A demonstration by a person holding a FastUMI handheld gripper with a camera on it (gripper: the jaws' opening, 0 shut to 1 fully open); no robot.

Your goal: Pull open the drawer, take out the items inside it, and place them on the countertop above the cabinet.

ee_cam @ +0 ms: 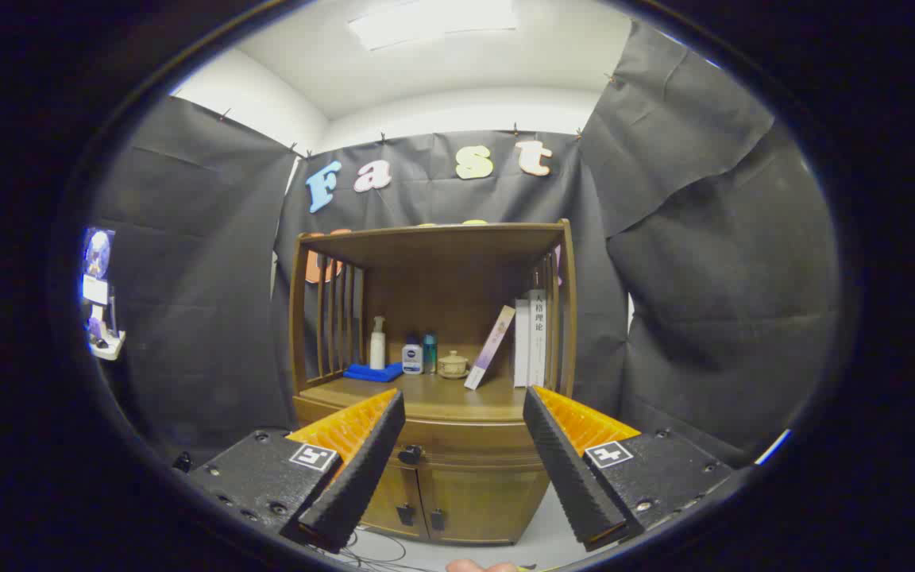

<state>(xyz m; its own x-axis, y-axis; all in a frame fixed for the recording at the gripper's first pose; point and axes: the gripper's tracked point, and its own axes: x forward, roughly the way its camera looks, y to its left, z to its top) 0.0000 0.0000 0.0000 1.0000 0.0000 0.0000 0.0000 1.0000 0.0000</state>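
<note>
Wooden cabinet (457,445) stands in the middle of the booth, against the black cloth wall (704,262). It has an open shelf part on top, with slats (338,318) on the left side and a flat roof board (442,238). Under this part is the countertop (434,393), and under the countertop is the drawer (457,441), which is closed, with a dark knob (410,454) on its front. What lies inside the drawer I cannot see. Below the drawer are two doors (457,500).

On the countertop, at the right, some white books (531,338) stand upright, and one thin book (490,348) leans against them. Left of it is a small beige pot (453,365) with a lid, then a teal bottle (430,353), a white jar (412,356), and a white pump bottle (378,343) just behind a folded blue cloth (373,371).

Close in front, the gripper (464,409) is held before the cabinet with its two fingers (362,469) spread wide apart, and nothing is between them. The knob is just beside the left finger, and the drawer front is seen in the gap between the two fingers. At the floor (537,540) some thin cables (370,552) lie.
</note>
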